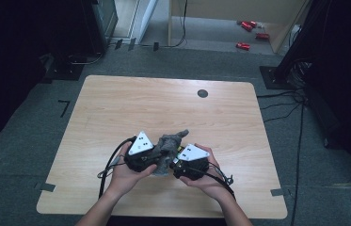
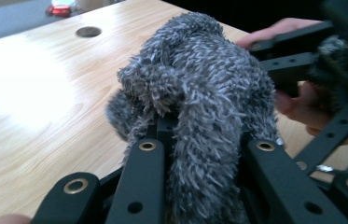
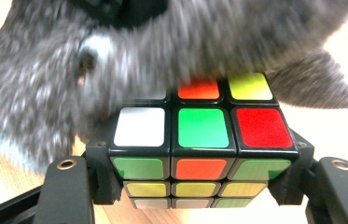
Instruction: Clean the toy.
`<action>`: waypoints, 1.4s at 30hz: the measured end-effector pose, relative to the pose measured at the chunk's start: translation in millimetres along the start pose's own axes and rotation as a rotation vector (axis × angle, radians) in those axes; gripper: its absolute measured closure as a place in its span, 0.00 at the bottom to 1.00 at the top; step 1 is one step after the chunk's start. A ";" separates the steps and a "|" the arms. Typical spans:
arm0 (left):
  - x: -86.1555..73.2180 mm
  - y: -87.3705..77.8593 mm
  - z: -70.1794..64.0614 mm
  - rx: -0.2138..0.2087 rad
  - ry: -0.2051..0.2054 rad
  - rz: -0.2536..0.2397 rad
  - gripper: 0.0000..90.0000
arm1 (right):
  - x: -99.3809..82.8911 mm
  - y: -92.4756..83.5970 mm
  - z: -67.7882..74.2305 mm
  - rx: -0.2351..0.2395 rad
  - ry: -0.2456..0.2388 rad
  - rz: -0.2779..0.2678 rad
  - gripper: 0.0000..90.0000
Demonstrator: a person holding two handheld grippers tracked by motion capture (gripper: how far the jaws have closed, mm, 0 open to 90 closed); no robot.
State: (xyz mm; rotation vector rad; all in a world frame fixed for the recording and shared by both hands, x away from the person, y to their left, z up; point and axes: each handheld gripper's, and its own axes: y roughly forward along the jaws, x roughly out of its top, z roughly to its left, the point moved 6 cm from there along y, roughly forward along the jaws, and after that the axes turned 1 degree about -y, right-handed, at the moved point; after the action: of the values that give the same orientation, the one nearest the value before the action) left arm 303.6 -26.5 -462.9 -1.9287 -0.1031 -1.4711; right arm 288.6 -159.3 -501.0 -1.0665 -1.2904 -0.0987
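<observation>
black jaws of the right gripper [image 3: 199, 186] clamp a puzzle cube [image 3: 202, 140] by two opposite faces; its coloured stickers face up, part of it tucked under a grey fuzzy sock [image 2: 199, 102]. left gripper [image 1: 141, 155] is closed on the sock's edge, holding it bunched just above the table [image 1: 116, 108], near the front edge, between both hands. judged handling: sock soft, light, stretchy, best pinched at the cuff rim so the mouth opens; cube rigid, smooth-sided, likely to slip or twist its layers unless gripped squarely on flat faces. no brand, label or writing is legible on either item; red objects [image 1: 248, 35] lie on the floor beyond.
</observation>
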 end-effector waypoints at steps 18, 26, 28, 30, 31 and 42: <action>1.6 3.8 -20.8 -0.057 0.034 -0.003 0.84 | 1.6 2.7 1.8 0.004 -0.005 -0.001 0.38; -3.4 0.5 9.2 0.011 -0.082 0.002 0.85 | -0.3 0.5 -0.6 -0.009 0.001 0.007 0.38; -2.3 -0.1 4.4 0.001 -0.075 -0.002 0.85 | 1.3 2.1 1.0 -0.002 -0.001 0.002 0.38; 1.2 2.7 -15.4 -0.072 -0.019 -0.012 0.84 | 1.9 2.5 1.7 0.001 0.001 -0.001 0.38; 1.2 2.7 -15.4 -0.072 -0.019 -0.012 0.84 | 2.2 2.0 1.5 0.000 0.001 -0.001 0.38; 0.9 -26.0 36.3 -0.150 -0.183 -0.139 0.86 | 7.0 -14.5 -12.5 0.011 0.037 -0.095 0.38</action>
State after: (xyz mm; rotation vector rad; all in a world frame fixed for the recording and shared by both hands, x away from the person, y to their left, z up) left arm 321.7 13.3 -453.8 -2.2151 -0.2183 -1.4225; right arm 291.4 -172.4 -485.6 -0.9901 -1.3066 -0.1825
